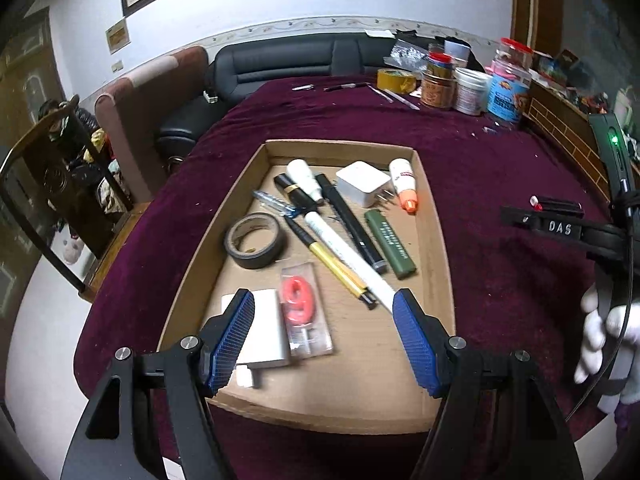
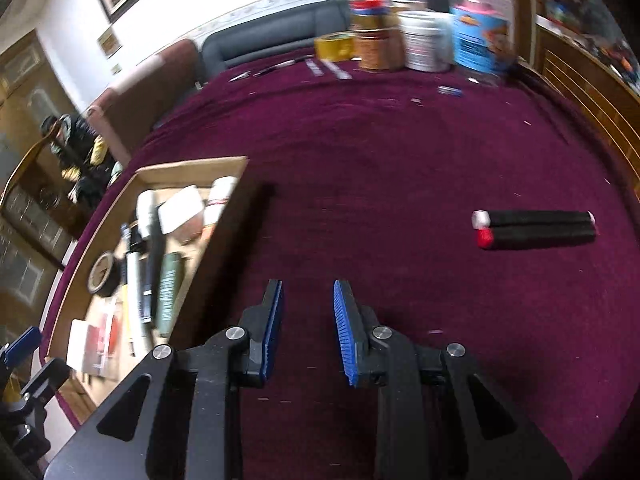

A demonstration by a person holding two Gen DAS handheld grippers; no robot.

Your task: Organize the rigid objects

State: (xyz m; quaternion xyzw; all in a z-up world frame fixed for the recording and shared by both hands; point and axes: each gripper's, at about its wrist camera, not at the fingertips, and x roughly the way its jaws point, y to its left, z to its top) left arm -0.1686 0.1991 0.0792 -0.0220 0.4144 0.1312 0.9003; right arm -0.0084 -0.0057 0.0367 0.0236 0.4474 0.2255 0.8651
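A: Two grippers, both with nothing between their blue pads. The left gripper (image 1: 324, 336) hangs over the near end of the cardboard box (image 1: 438, 248) with its jaws spread wide and released; the right gripper (image 2: 308, 330) is over bare maroon cloth (image 2: 380, 152) on the tabletop, jaws parted by a narrower gap, gripping nothing.

B: What lies in the box, counting from the left jaws outward?

A: Under the left-hand pad, one white flat box (image 1: 266, 328). Between the pads, one packaged red "9" candle (image 1: 306, 308). Just beyond, one roll of black tape (image 1: 256, 240). Ahead of the right-hand pad, one long white pen (image 1: 344, 252) and one gold-and-black pen (image 1: 332, 264), crossing; then one long black marker (image 1: 352, 224) and one green lighter (image 1: 390, 244). Farther in, one clear blue pen (image 1: 274, 202), one black-and-gold tube (image 1: 292, 190), one white tube (image 1: 306, 176), one white charger plug (image 1: 366, 184), and one white bottle with an orange tip (image 1: 404, 184) by the far wall.

B: Anything outside the box?

A: One pair of black sticks (image 2: 536, 229), capped white and red, lying side by side, touching, well right of and beyond the right jaws. At the far edge: one yellow tape roll (image 1: 396, 79) and a cluster of jars (image 1: 472, 84), too blurred in the right view to count.
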